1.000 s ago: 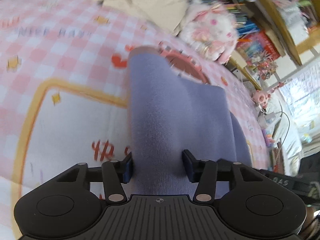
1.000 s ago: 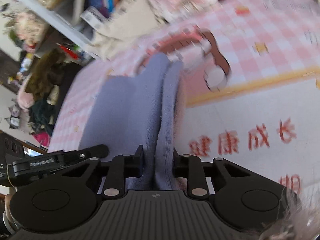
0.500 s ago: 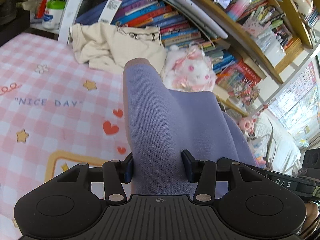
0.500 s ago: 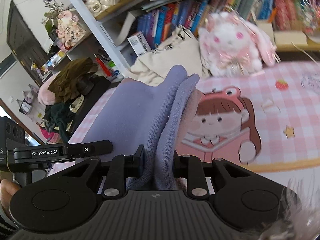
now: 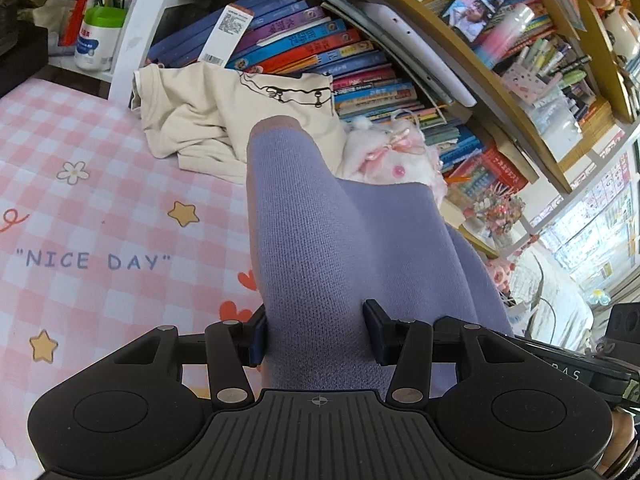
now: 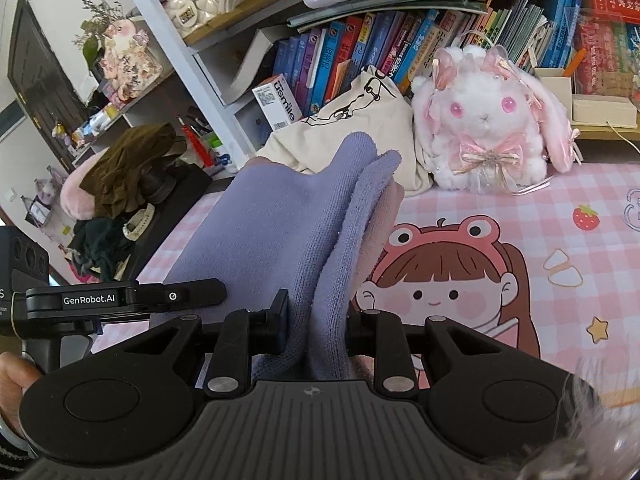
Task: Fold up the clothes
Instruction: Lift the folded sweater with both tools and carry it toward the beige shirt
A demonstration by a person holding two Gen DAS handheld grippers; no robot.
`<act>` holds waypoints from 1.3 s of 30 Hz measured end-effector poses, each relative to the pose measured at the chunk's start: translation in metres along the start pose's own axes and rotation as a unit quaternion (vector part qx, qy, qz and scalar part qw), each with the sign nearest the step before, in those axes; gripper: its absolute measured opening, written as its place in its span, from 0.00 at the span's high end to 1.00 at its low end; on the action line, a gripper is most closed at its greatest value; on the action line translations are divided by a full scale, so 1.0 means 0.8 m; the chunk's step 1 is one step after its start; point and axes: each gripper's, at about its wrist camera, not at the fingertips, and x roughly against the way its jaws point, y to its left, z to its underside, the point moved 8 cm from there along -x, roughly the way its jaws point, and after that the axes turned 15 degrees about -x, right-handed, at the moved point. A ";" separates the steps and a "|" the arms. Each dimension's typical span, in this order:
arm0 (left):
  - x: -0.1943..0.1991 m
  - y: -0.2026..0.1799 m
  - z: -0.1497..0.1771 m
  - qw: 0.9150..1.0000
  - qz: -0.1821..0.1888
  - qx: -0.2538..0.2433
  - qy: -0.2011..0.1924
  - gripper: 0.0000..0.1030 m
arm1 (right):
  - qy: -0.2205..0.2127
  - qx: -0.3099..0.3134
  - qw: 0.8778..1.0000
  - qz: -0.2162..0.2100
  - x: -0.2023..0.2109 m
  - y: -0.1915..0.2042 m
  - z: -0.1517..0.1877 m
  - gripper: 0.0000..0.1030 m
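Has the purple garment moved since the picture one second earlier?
Yes. The purple garment, held in both grippers, has gone up: its far end then lay over the pink checked cover, now it stands before the cream garment and books.

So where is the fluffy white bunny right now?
The bunny sits at the far edge of the pink checked blanket, against the books on the shelf, just right of the cream shirt in the right wrist view.

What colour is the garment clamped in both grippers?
The knit garment is plain lavender-purple with a dusty-pink trim at its far edge, clearest in the left wrist view.
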 end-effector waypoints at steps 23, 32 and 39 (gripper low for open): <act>-0.081 0.064 -0.025 1.000 0.009 0.006 0.022 0.55 | 0.008 -0.010 0.999 0.043 -0.094 -0.017 -0.035 0.78; -0.116 0.092 -0.014 0.998 0.003 0.029 0.059 0.54 | 0.040 -0.056 0.996 0.061 -0.135 -0.044 -0.037 0.78; -0.132 0.116 -0.013 0.996 0.007 0.068 0.064 0.53 | 0.041 -0.142 0.987 0.061 -0.162 -0.076 -0.033 0.76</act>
